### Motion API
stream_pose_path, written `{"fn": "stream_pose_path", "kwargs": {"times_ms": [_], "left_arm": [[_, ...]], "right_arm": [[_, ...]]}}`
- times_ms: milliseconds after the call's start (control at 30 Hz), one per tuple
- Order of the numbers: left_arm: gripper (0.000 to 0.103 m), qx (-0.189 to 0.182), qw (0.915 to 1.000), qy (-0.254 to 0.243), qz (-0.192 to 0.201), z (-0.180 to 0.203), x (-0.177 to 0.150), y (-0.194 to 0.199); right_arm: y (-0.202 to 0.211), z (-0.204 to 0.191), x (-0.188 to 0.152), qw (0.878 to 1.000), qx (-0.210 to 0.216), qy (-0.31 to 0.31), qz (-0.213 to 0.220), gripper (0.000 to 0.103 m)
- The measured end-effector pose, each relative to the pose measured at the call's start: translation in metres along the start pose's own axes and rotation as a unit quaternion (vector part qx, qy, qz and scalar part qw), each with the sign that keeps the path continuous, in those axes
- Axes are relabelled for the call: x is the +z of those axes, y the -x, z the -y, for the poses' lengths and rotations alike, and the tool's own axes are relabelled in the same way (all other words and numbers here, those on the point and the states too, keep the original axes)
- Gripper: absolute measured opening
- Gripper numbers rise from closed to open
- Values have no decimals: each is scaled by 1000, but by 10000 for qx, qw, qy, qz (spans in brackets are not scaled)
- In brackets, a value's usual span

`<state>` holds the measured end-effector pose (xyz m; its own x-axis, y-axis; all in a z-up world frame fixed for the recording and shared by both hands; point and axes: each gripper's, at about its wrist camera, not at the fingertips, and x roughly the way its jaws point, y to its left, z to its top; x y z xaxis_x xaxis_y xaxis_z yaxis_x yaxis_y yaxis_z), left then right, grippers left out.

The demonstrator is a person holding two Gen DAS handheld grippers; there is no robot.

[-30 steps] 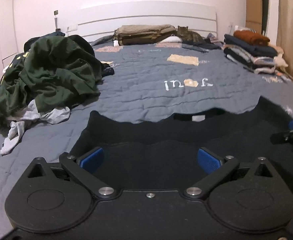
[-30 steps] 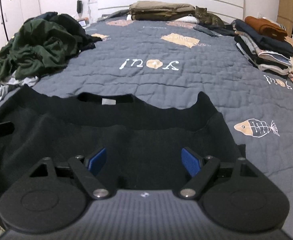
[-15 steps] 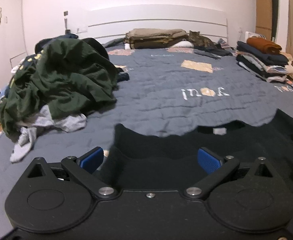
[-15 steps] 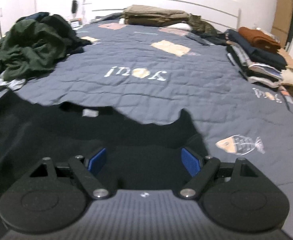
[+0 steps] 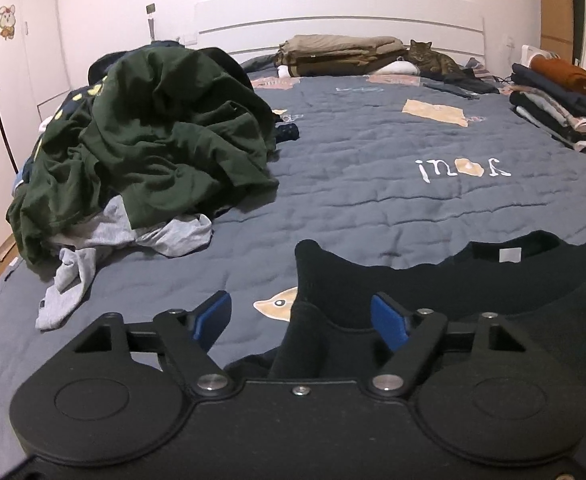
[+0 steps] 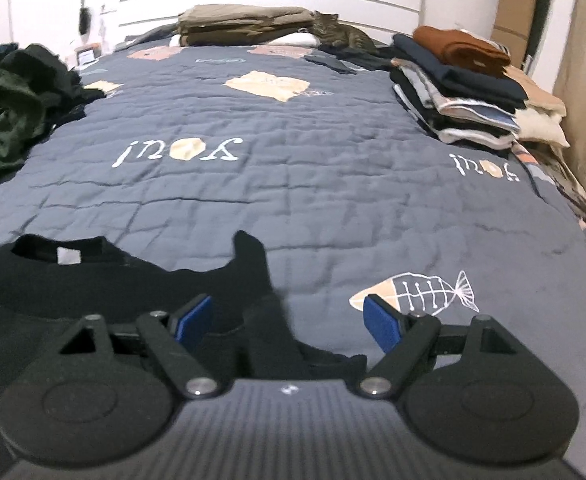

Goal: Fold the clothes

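Note:
A black sweater (image 5: pixel 453 280) lies flat on the grey quilt (image 5: pixel 373 184), collar and white label (image 5: pixel 509 255) facing the headboard. My left gripper (image 5: pixel 300 312) is at the sweater's left edge; its jaws are closing with a raised black fold between them, and the blue pads stand clear of the cloth. In the right wrist view the sweater (image 6: pixel 93 288) fills the lower left. My right gripper (image 6: pixel 288 314) is open at its right edge, with a black fold rising between the fingers, untouched by the pads.
A heap of dark green and grey unfolded clothes (image 5: pixel 153 132) covers the bed's left side. A stack of folded clothes (image 6: pixel 461 88) stands at the right edge. Folded beige bedding (image 5: pixel 341 54) and a cat (image 5: pixel 429 58) lie by the headboard.
The left gripper has slid left and the right gripper right, each from over the sweater's body to its side edge. The left jaws have narrowed; the right jaws are unchanged.

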<state>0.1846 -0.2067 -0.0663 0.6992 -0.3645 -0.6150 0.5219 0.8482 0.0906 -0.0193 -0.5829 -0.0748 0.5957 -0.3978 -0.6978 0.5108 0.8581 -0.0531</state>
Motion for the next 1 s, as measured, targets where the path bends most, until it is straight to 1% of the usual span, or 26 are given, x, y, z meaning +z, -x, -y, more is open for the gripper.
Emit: {"fn": "stream_pose_path", "kwargs": {"times_ms": [100,367,400,433,467,500,533,567,600,667,833,933,1000], "left_arm": [[63,-80,9999,-88,-107,1,-1,-8],[63,-182,9992,-81,-360,3,-8,-27],[61,-230,9990,-51,-376,2,-9,-28],[56,-339,9986,22,-405,1,-10,-30],[38,-471,9979,106,-440,-1,-11,-31],[26,-574,9969,213,-504,-3,-11,-33],[22,-596,9965,264,-522,-3,-11,-35],[17,-608,9965,257,-508,-3,-11,-35],[14,-631,9965,237,-492,-3,-12,-35],[12,-674,9965,279,-399,-5,-11,-32],[10,-741,9960,482,146,-10,1,-17],[10,-695,9951,519,470,-11,10,-8],[10,-599,9945,553,659,-10,19,-5]], "right_arm": [[-5,2,-3,10000,52,0,-45,82],[-20,4,-12,9997,158,-85,-152,81],[-21,5,-14,9997,188,-112,-125,79],[-21,5,-15,9996,229,-150,-87,76],[-21,6,-17,9994,270,-188,-48,62],[-21,7,-18,9991,337,-244,-7,48],[-21,9,-18,9984,461,-341,-20,23],[-21,11,-18,9971,590,-468,-55,16],[-20,11,-17,9964,647,-539,-38,13],[-16,11,-15,9962,657,-571,73,11],[0,20,-7,9904,798,-997,533,10],[9,23,3,9861,835,-1141,871,9],[12,23,10,9842,831,-1166,1042,9]]}}
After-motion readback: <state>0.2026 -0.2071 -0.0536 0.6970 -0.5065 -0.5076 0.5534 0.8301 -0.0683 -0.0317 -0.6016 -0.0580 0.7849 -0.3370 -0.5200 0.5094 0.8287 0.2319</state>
